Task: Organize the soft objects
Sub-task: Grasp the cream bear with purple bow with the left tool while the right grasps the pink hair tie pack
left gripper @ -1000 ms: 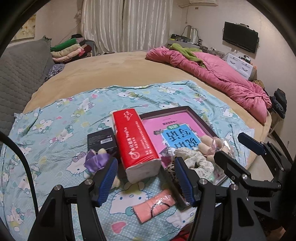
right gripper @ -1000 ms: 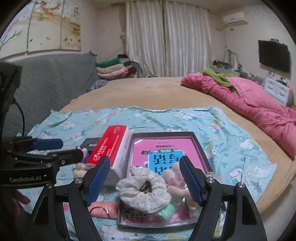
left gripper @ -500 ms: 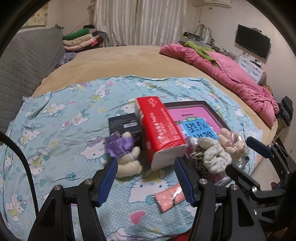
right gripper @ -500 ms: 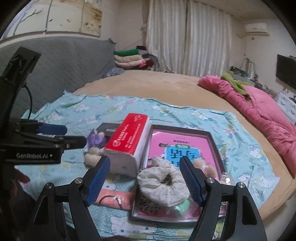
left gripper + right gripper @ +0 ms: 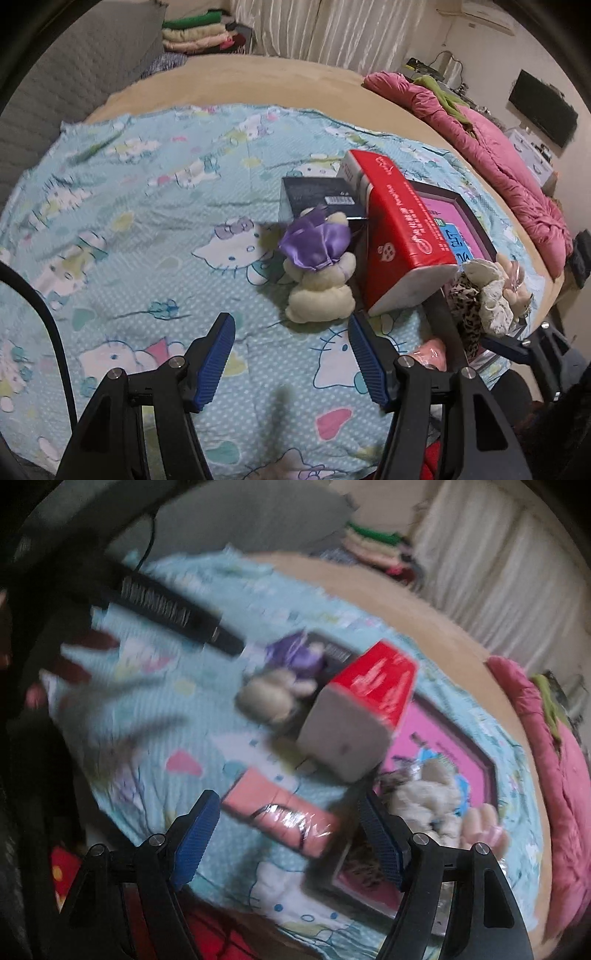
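**Bed inventory: grippers lowered over soft items**

Both grippers have dropped nearer the cartoon-print blue blanket (image 5: 155,229) since a second ago. Left gripper (image 5: 290,356): jaws apart, holding nothing, just short of the cream plush toy with purple satin bow (image 5: 319,269). Right gripper (image 5: 288,840): jaws apart, empty, over the pink cellophane-wrapped packet (image 5: 280,812). Beyond: red tissue pack (image 5: 399,229), black box (image 5: 317,195), pink-lined tray (image 5: 467,206) bearing cream and leopard scrunchies (image 5: 484,295). Farthest: pink quilt (image 5: 517,173).

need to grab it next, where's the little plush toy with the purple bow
In the left wrist view the plush toy lies on the blue cartoon blanket, just left of the red tissue pack, ahead of the open left gripper.
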`<state>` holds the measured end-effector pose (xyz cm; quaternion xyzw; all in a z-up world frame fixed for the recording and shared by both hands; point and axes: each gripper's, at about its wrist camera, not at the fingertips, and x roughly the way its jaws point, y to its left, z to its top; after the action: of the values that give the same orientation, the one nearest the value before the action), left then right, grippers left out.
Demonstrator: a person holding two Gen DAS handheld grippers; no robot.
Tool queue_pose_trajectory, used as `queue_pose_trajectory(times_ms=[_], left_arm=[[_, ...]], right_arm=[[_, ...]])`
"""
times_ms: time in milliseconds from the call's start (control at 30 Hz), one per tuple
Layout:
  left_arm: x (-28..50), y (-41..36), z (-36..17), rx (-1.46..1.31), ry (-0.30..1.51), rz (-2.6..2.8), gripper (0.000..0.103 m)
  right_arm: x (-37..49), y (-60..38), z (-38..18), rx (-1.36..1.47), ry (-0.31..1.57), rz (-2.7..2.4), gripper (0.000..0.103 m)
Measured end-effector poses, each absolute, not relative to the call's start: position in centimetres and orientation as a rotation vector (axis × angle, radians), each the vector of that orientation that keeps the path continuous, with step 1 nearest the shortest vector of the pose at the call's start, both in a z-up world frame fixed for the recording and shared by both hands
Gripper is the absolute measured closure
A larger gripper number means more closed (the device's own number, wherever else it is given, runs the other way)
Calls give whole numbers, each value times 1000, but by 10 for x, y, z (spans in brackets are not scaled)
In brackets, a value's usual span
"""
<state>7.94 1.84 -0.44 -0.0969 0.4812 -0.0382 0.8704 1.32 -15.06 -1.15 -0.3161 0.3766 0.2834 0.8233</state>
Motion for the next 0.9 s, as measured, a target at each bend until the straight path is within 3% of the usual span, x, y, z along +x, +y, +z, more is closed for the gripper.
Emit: queue_pose_trajectory(times_ms=[300,433,500,567,700,767,900], left_arm=[[113,6,-39,-243,1077,-127,40],[129,-2,-46,-249,1093,-130,40],[135,-3,-50,-264,1103,-129,40],[141,-5,-55,-280,1109,-130,40],[150,-2,-65,-324,1117,-139,41],[152,1,-71,-361,1120,-149,49],[154,3,-74,-368,1100,-164,55]], right_arm=[[37,-134,-70,-945,877,607,26],[46,-130,-77,-940,873,659,27],[52,-129,-79,-900,896,693,42],[56,-128,-82,-862,917,715,48],[60,-135,-79,-785,906,728,55],[61,-141,-75,-727,890,722,59],[61,-154,-66,-636,867,719,64]])
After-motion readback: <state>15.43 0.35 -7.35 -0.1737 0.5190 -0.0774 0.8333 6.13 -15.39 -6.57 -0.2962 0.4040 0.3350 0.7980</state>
